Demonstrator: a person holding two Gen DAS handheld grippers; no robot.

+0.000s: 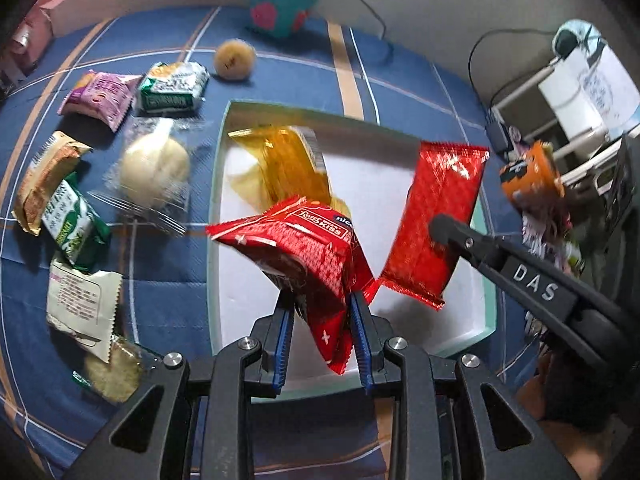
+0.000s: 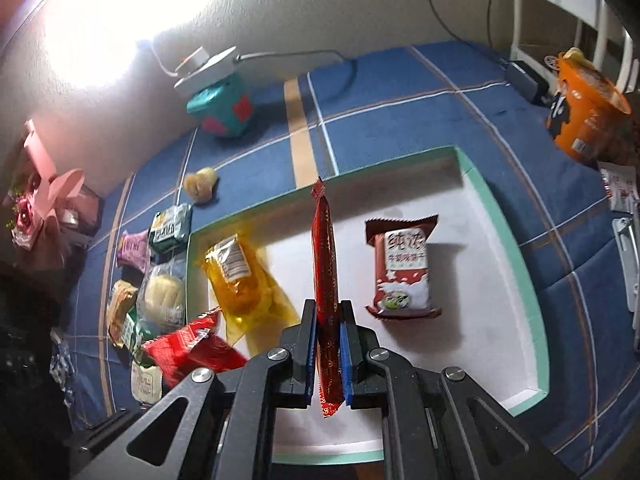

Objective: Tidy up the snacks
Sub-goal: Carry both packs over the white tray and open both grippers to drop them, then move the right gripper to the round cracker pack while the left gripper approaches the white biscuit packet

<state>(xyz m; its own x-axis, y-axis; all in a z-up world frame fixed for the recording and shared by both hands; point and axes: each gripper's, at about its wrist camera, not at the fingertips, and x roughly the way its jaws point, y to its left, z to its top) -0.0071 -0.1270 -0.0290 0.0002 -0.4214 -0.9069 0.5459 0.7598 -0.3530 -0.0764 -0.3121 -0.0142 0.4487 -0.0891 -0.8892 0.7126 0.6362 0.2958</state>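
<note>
mid-transfer, with left gripper (image 1: 322, 320) clenched on red kiss packet (image 1: 304, 240) and right gripper (image 2: 328, 344) clamping flat red packet (image 2: 325, 280) above white tray (image 2: 500, 240), next lowering and releasing inside.

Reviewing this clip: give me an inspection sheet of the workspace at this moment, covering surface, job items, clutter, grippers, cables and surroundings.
Surface: blue plaid cloth under a white tray with a green rim.
Job's things: in the tray, an amber packet and a brown milk-print packet; loose snacks left of it, among them a wrapped bun.
Clutter: teal box, pink gift box, orange cup.
Grippers: left gripper shut on a red Kiss packet; right gripper shut on a flat red packet, both above the tray.
Cables: grey lead along the wall; black cable.
Surroundings: white wall, white rack.
</note>
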